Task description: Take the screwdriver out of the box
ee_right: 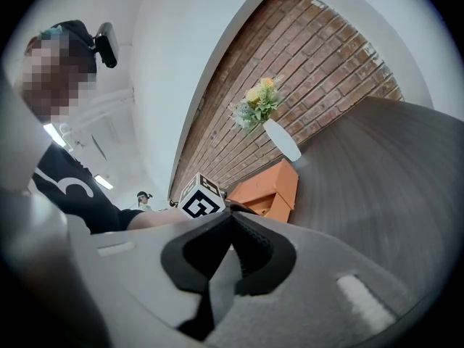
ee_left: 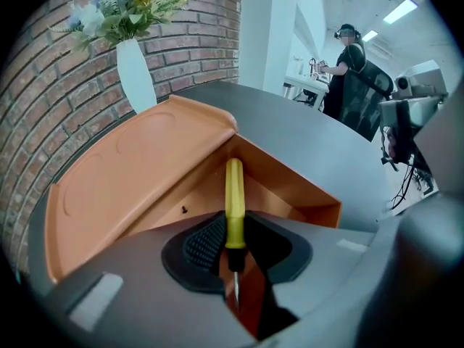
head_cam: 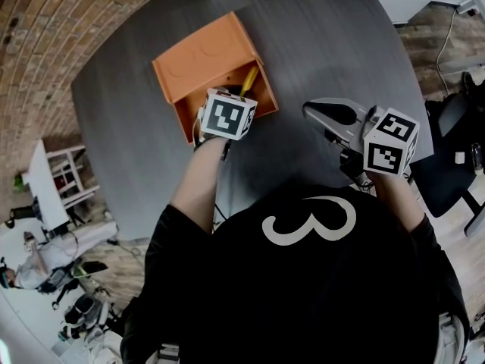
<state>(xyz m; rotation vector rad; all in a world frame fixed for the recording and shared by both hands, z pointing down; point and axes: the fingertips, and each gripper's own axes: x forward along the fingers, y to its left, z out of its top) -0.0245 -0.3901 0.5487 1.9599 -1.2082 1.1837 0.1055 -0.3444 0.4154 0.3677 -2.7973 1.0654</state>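
A brick wall (ee_left: pixel 43 158) runs along the left of the left tool's view, and a white vase (ee_left: pixel 135 75) of flowers stands before it on the dark grey round surface (head_cam: pixel 326 44). Beside the vase is the orange box (head_cam: pixel 201 59), with its open compartment on the side facing the person.

The left tool (ee_left: pixel 233 230) reaches down into that compartment, and its marker cube (head_cam: pixel 228 114) covers the box's near edge in the head view. Its pads are partly closed and clamp the yellow-handled screwdriver (ee_left: pixel 233 194) at the lower end of the handle. The handle points away into the box's far corner, the thin shaft runs back between the jaws, and the screwdriver is still inside the box.

Well apart to the right, the right tool (ee_right: pixel 232 220) hovers over bare surface. Its jaws are together at the tips with nothing between them.
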